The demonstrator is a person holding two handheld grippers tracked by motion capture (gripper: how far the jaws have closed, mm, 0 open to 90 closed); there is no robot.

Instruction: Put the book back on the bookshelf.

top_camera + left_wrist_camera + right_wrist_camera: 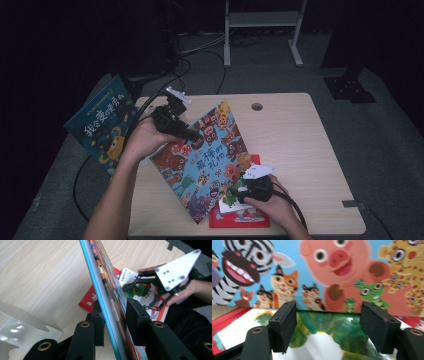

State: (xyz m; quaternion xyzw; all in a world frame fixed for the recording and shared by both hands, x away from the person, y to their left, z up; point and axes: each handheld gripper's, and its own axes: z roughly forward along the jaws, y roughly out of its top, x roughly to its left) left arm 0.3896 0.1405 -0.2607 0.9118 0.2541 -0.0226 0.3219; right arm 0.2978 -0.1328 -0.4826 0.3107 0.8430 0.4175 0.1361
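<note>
High view: your left gripper (187,134) grips the upper left edge of the blue animal picture book (207,160), which stands tilted across the middle of the desk (300,135). Its lower corner lies over the red book (240,216) at the near edge. Your right gripper (234,192) sits on that red book, just beside the blue book's lower right edge. A second blue book (102,122) hangs off the desk's far left corner.

Left gripper view: the blue picture book's edge (100,292) runs between the two jaws, and both pads press on it. Your right gripper (140,282) shows beyond, over the red book's (87,301) white panel.

Right gripper view: the jaws stand apart with nothing visibly between them; the picture is blurred, so I cannot tell whether they pinch anything. The animal cover (337,272) rises directly ahead, the red book (229,315) beneath.
</note>
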